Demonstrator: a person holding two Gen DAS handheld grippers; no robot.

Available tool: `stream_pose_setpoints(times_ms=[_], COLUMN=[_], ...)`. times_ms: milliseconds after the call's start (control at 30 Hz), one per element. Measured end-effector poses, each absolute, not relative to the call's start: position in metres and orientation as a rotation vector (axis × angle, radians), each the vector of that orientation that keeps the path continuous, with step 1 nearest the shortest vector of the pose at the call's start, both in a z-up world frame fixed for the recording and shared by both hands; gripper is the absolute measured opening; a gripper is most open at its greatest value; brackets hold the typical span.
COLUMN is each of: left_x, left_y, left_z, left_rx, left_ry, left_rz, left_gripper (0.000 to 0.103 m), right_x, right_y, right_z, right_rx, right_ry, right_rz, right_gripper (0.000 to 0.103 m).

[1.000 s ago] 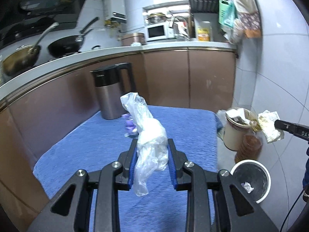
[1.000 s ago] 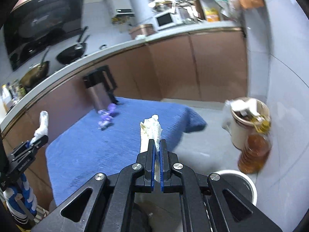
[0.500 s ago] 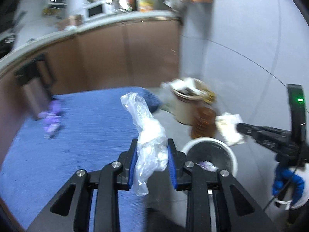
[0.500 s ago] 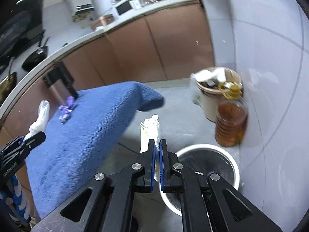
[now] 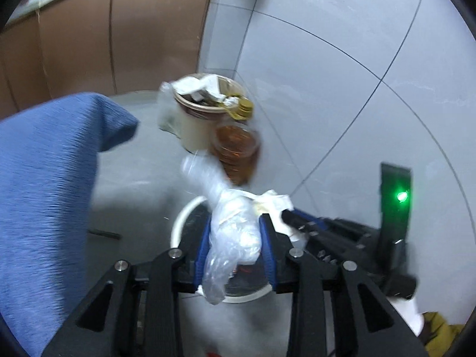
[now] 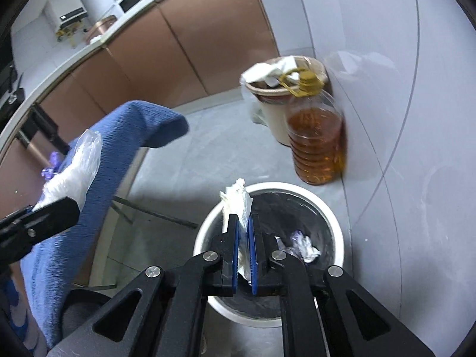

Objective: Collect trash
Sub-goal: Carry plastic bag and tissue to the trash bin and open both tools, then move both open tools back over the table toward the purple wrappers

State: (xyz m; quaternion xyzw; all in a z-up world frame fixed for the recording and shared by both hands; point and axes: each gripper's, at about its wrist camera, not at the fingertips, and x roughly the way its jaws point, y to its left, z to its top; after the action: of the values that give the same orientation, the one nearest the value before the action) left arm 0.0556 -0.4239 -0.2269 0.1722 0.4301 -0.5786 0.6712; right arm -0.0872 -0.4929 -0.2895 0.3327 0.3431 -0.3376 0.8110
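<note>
Left wrist view: left claw (image 5: 235, 245) pinching a crumpled plastic bag (image 5: 233, 232), poised above the white-rimmed bin (image 5: 186, 217) on the floor; right claw (image 5: 290, 218) close alongside, gripping a paper wad (image 5: 272, 200). Risk judged: claws colliding over the opening.

Right wrist view: right claw (image 6: 244, 233) pressed onto the paper wad (image 6: 236, 199), directly over the bin (image 6: 330, 217), trash already inside. Oil bottle (image 6: 316, 141) and full bucket (image 6: 267, 101) near. Light bag could cling or drift, landing outside the rim. Purple scraps (image 6: 49, 168) remaining on the blue-covered desk (image 6: 62, 238).

Glossy clear plastic bag (image 5: 235, 229), crumpled paper tissue (image 6: 236, 200), rough blue cloth (image 6: 89, 208).
</note>
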Motion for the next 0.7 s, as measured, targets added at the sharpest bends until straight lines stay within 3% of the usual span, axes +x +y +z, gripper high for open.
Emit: stream_pose_setpoints(times_ms=[67,200,700], left_x=[0.06,0.064,0.071], left_y=[-0.428,-0.43,-0.385], left_z=[-0.231,-0.231,-0.202], left_rx=[0.347,0.3,0.245], left_ry=[1.012,1.038,0.856], left_rz=[-1.335,-1.343,-1.249], left_gripper=[0.043,0.05,0.05], right_x=[-0.089,-0.092,-0.084], right_y=[-0.497,-0.502,-0.488], right_z=[-0.297,-0.309,-0.291], right_rx=[0.714,0.718,0.654], right_ry=[0.748,0.774,0.773], right_rz=[-0.734,-0.766,-0.769], right_gripper=[0.009,0.032,0.054])
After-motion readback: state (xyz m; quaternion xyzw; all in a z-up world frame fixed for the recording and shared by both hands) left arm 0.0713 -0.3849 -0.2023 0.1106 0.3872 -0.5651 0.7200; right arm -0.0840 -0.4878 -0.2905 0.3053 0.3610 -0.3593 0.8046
